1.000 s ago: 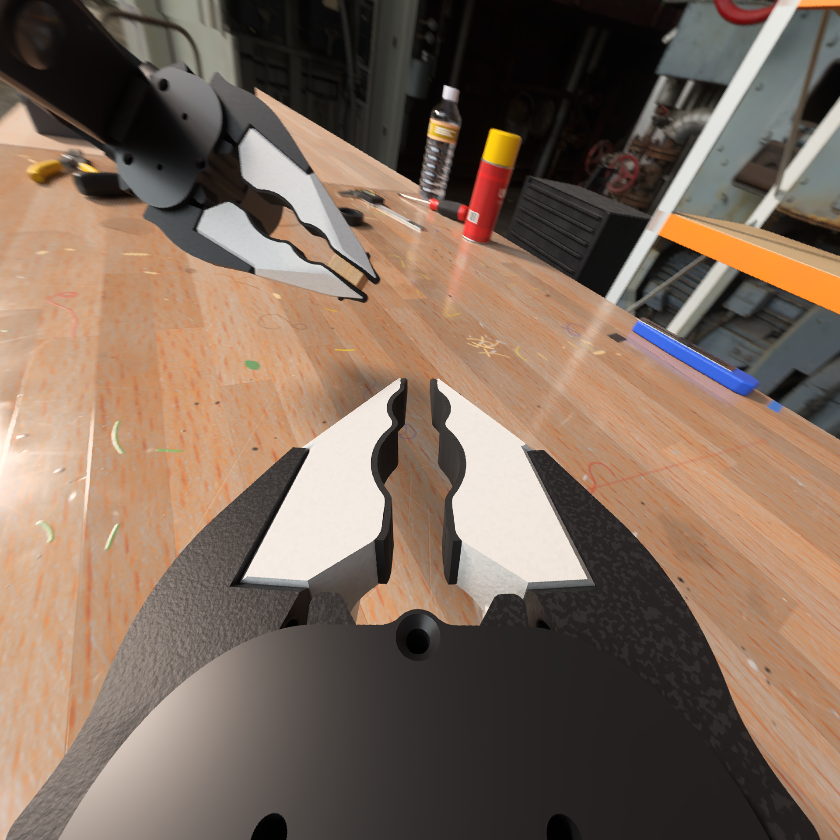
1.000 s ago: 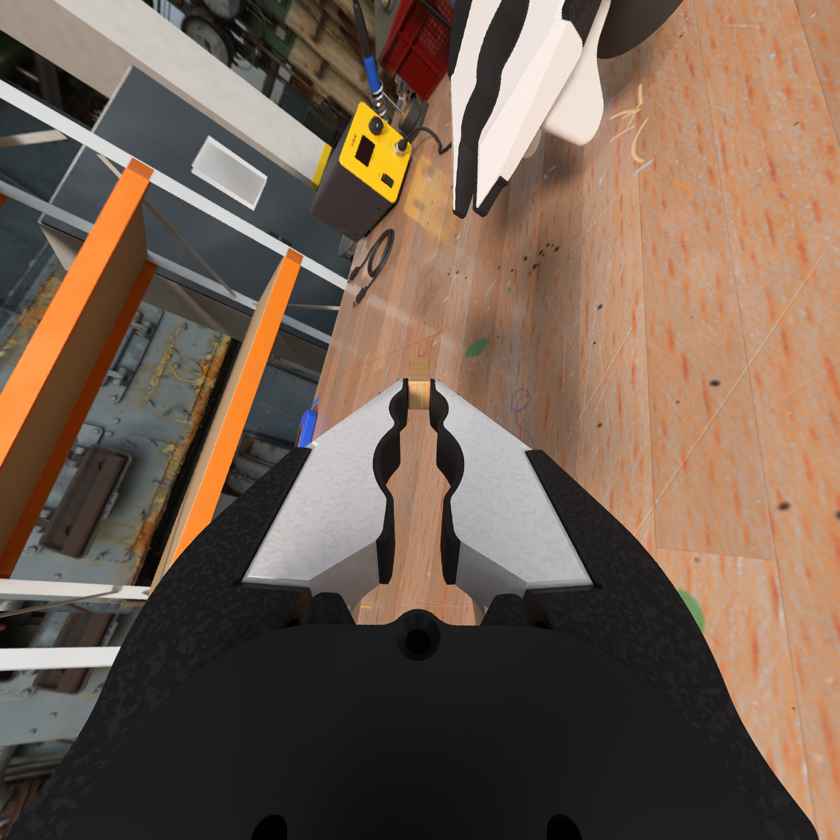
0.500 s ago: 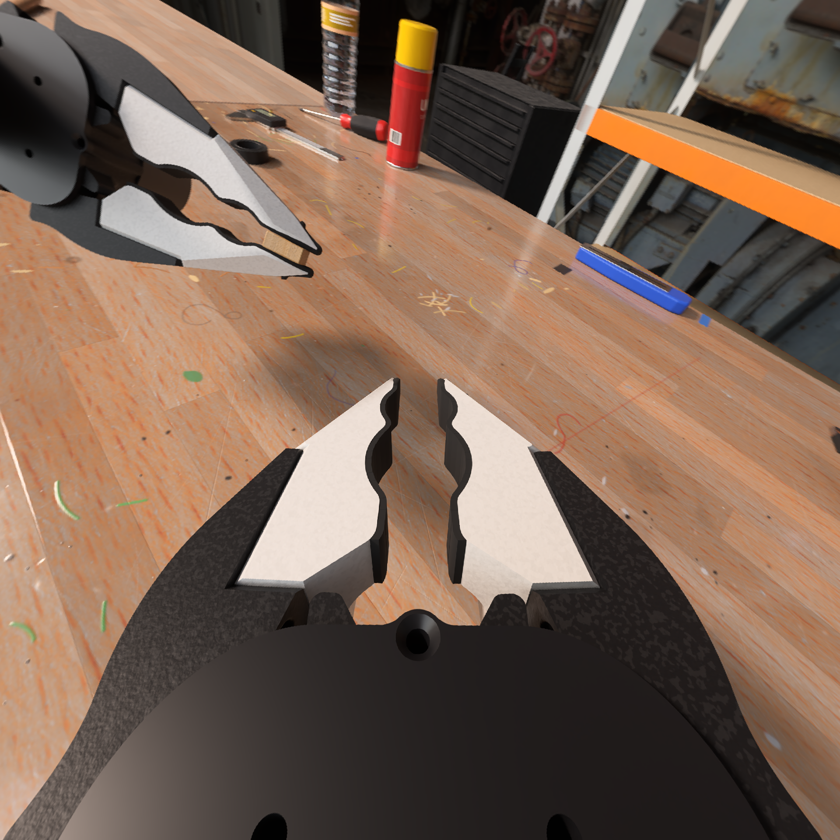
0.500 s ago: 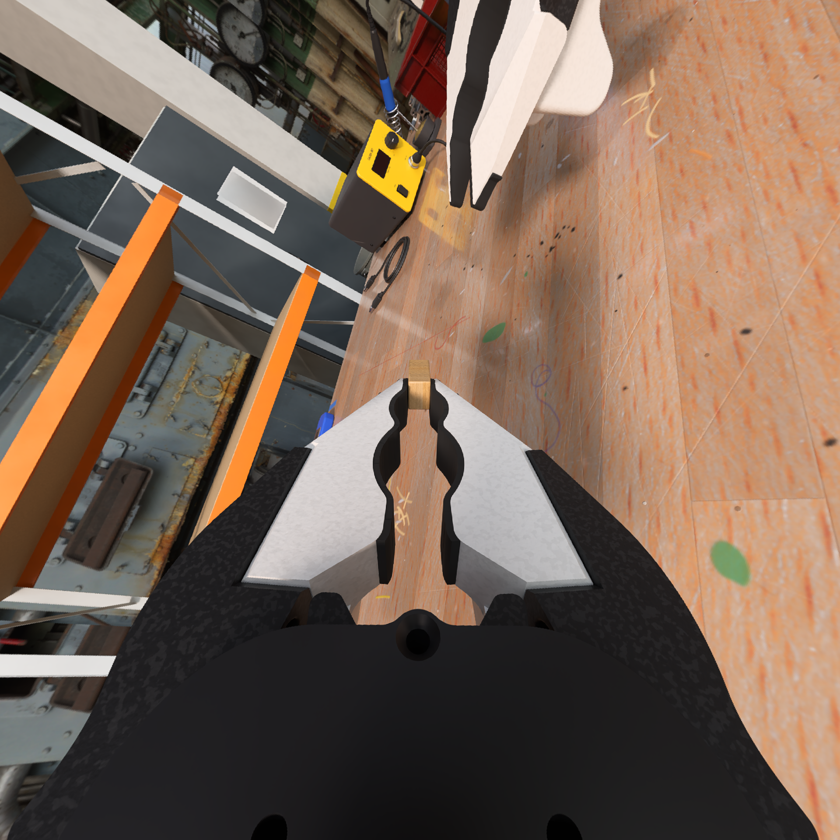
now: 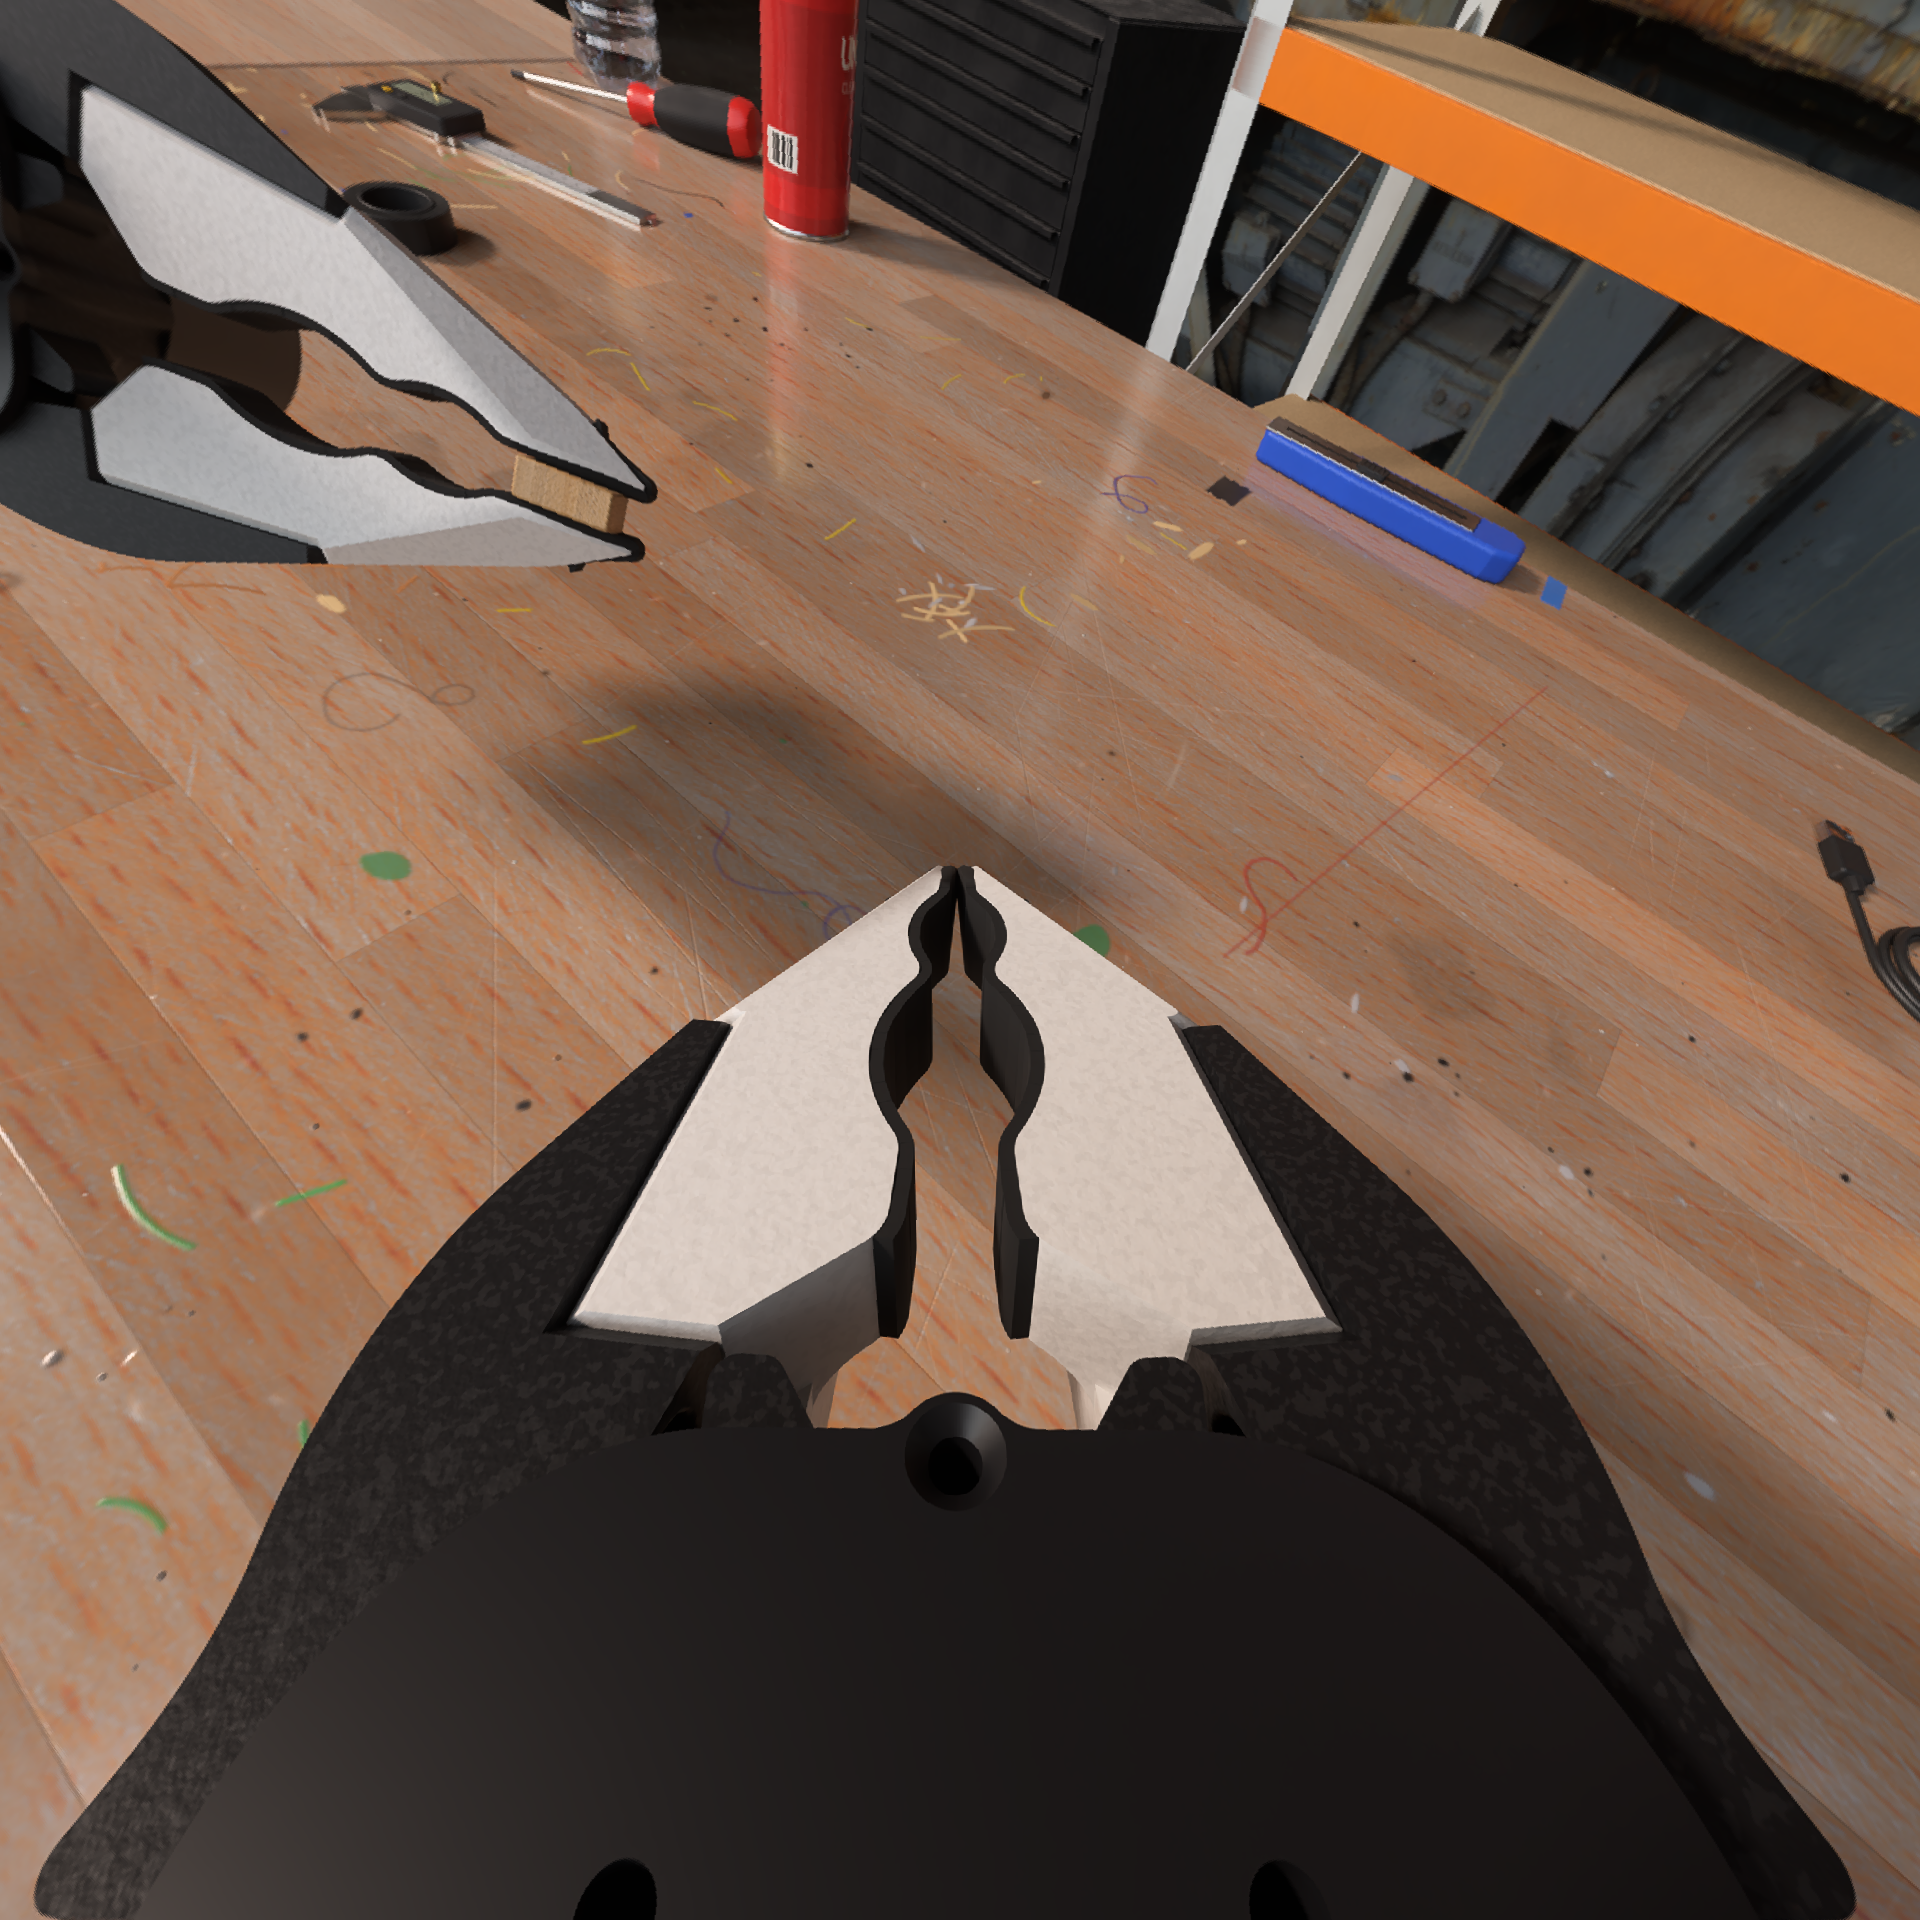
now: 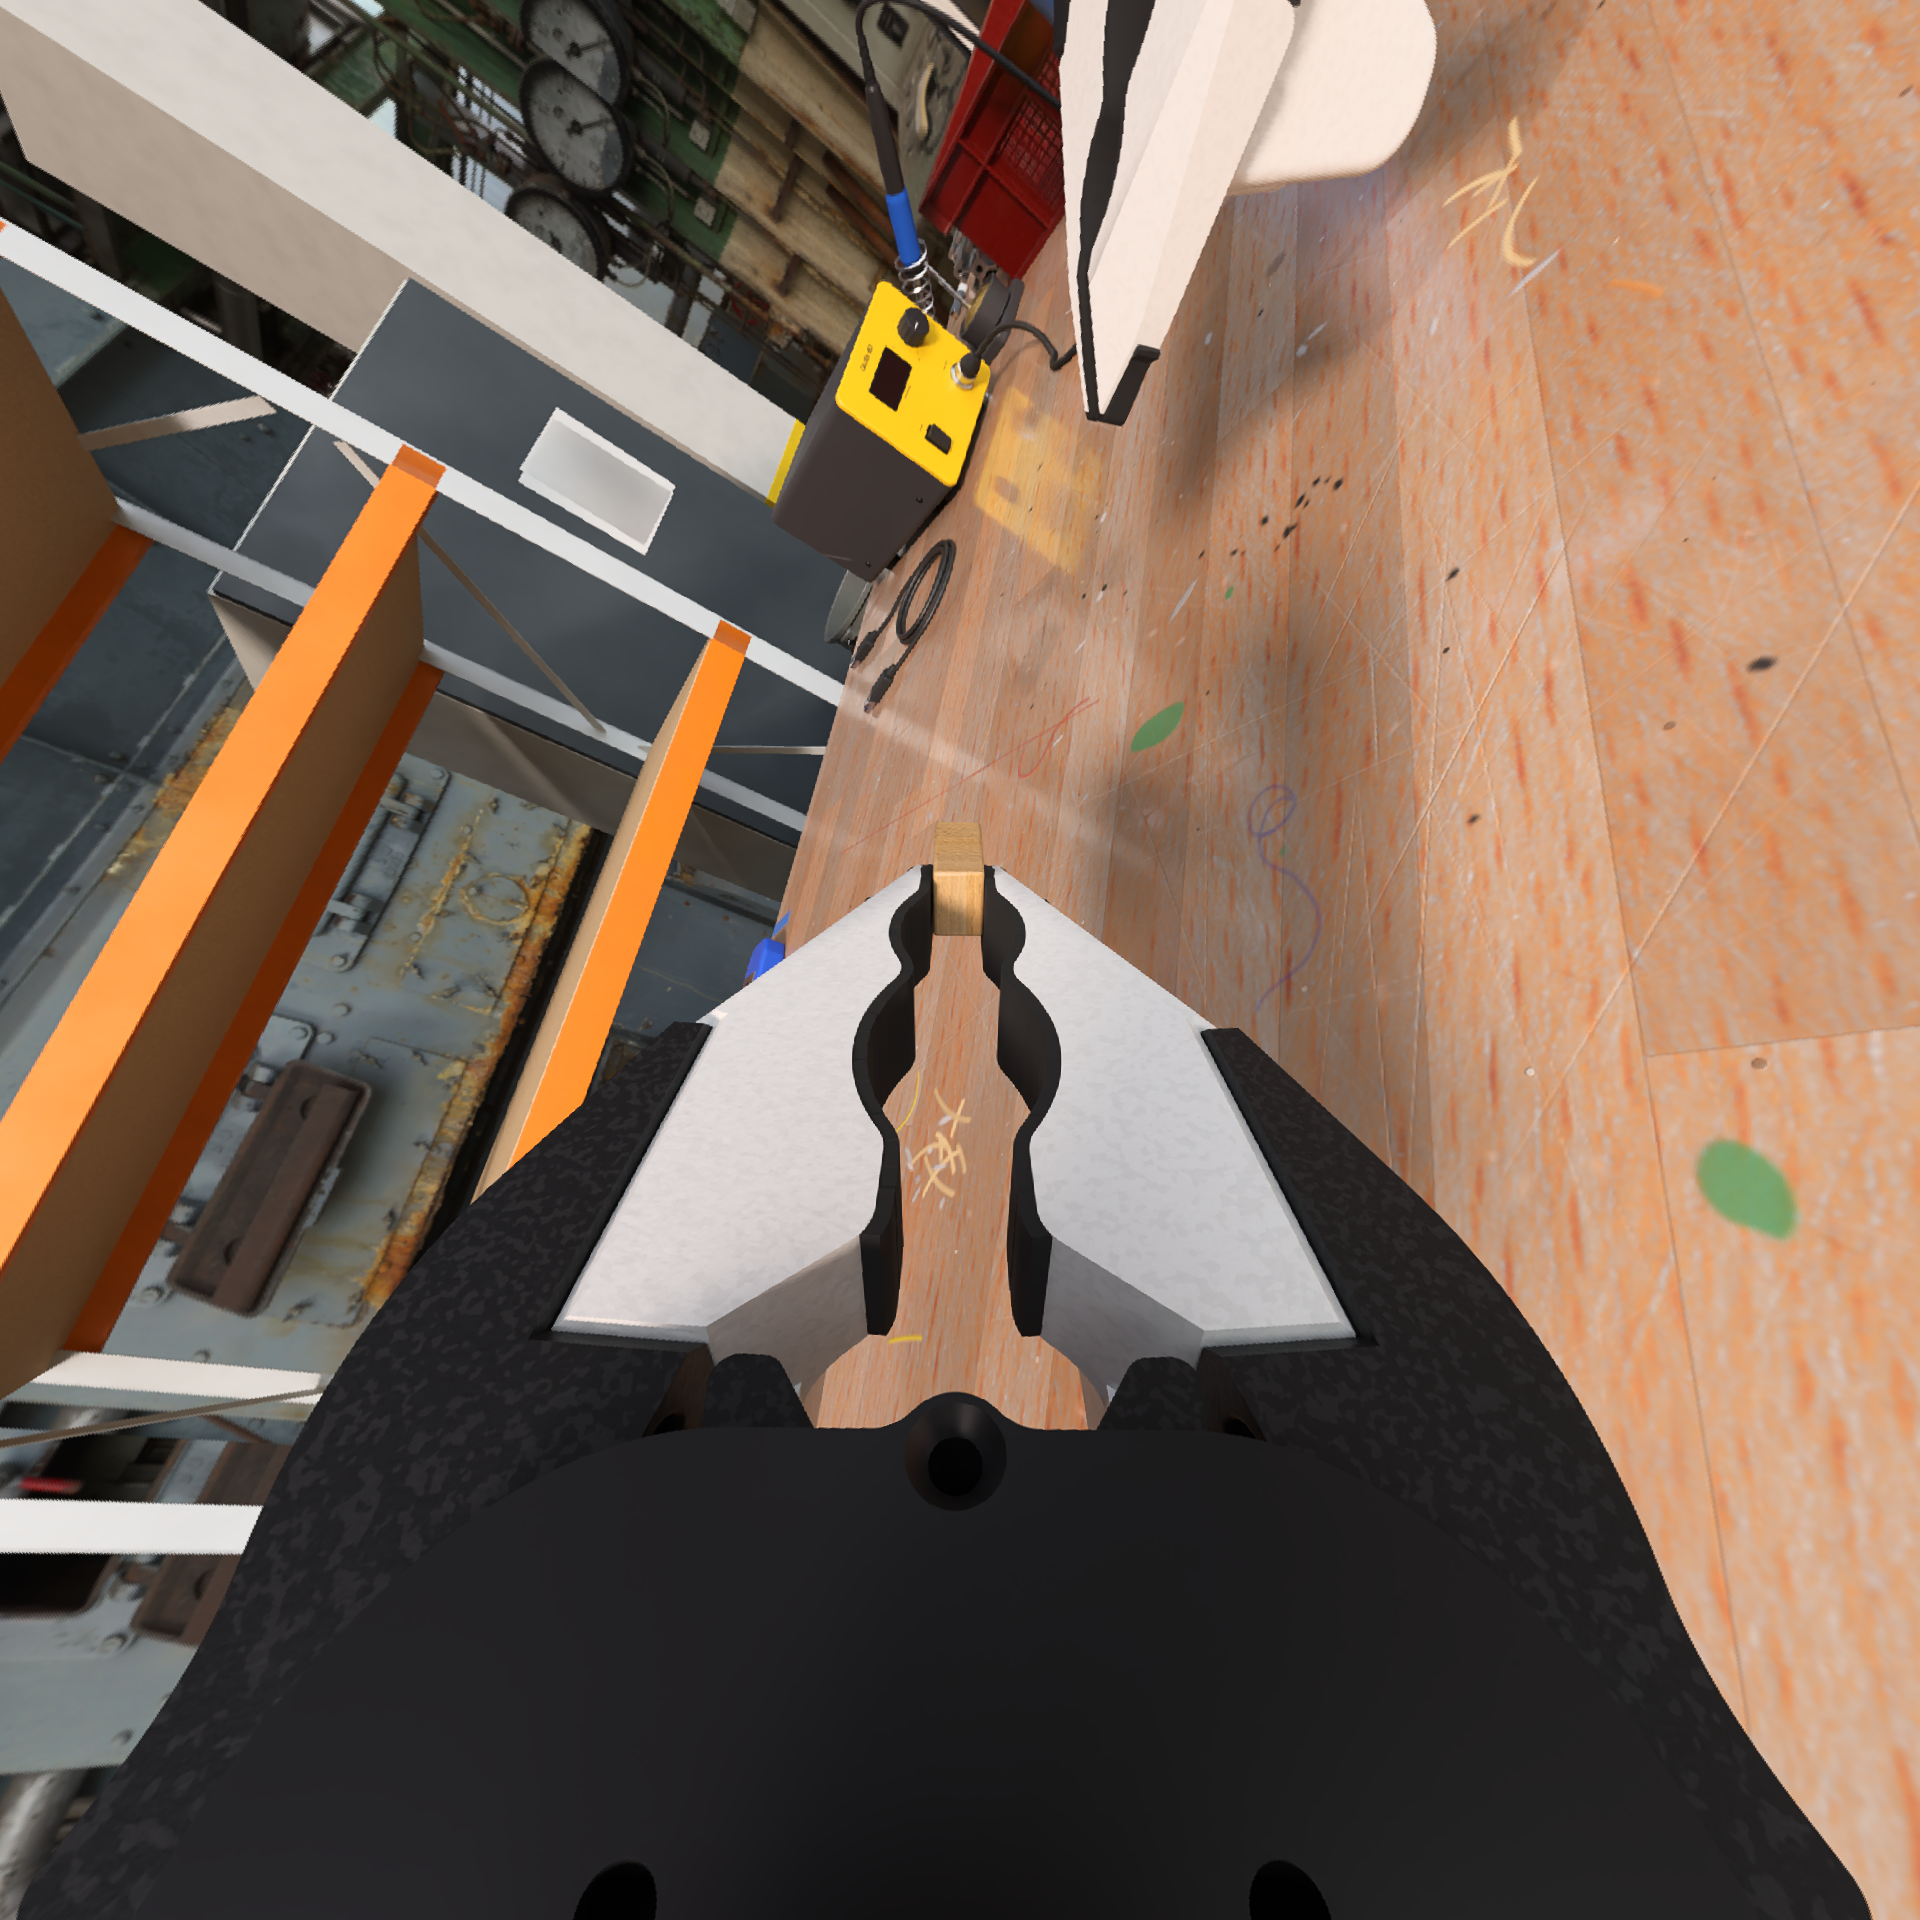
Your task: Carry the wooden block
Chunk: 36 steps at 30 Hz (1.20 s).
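The right claw (image 6: 957,871) grips the wooden block (image 6: 957,883) between its 2 fingertips, holding it in the air above the worktop (image 6: 1558,831), not far from the edge that faces the orange shelving (image 6: 260,831). The left claw (image 5: 957,871) is empty, its tips nearly touching, and hangs over bare worktop nearby. Along the far edge stand a red spray can (image 5: 805,114), a screwdriver (image 5: 686,109) and a blue box (image 5: 1387,504).
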### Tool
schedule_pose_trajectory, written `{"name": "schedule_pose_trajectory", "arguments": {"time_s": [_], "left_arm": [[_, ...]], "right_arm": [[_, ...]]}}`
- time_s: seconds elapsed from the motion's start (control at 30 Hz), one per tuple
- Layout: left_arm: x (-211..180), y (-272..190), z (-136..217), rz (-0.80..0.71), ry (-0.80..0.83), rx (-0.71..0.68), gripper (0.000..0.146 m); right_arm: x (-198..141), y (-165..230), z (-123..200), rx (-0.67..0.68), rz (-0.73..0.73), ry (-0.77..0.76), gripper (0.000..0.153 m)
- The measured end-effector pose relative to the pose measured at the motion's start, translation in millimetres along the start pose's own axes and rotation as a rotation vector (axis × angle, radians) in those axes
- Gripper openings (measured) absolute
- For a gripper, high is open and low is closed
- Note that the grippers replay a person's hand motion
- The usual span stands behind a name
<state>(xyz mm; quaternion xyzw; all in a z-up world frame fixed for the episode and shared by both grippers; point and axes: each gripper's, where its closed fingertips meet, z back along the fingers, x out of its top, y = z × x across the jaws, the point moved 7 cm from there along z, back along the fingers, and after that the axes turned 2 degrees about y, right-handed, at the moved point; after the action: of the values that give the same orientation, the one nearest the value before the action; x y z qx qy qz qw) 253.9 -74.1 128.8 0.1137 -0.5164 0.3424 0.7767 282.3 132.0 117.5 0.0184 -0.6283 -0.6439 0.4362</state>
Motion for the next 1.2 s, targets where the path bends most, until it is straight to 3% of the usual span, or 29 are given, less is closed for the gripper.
{"name": "schedule_pose_trajectory", "arguments": {"time_s": [0.17, 0.3, 0.37, 0.63, 0.73, 0.93, 1.2], "left_arm": [[3.4, 0.3, 7.1, 0.0, -0.047, 0.003, 0.0], [-0.8, 10.0, 1.0, 0.065, -0.038, -0.179, 0.009], [-3.6, 19.1, -4.1, 0.019, -0.003, -0.166, 0.014], [-0.5, 38.1, -5.3, -0.105, -0.109, -0.317, 0.008], [-0.5, 41.6, -5.1, -0.095, -0.154, -0.388, 0.008], [-2.5, 45.1, -10.7, -0.101, -0.14, -0.391, 0.011], [-2.2, 48.5, -14.3, -0.107, -0.15, -0.417, 0.011]], "right_arm": [[2.6, 0.1, -0.9, -0.004, 0.024, -0.008, 0.008], [2.9, -0.1, -2.5, 0.011, 0.039, -0.024, 0.008], [1.2, -0.2, -2.5, 0.028, 0.046, -0.037, 0.008], [-18.1, -4.5, -0.7, 0.183, 0.075, -0.203, 0.008], [-24.4, -6.9, 6.1, 0.319, 0.085, -0.291, 0.008], [-29.2, -2.7, 28.4, 0.548, 0.129, -0.359, 0.008], [-31.2, -1.6, 21.2, 0.538, 0.139, -0.306, 0.008]]}}
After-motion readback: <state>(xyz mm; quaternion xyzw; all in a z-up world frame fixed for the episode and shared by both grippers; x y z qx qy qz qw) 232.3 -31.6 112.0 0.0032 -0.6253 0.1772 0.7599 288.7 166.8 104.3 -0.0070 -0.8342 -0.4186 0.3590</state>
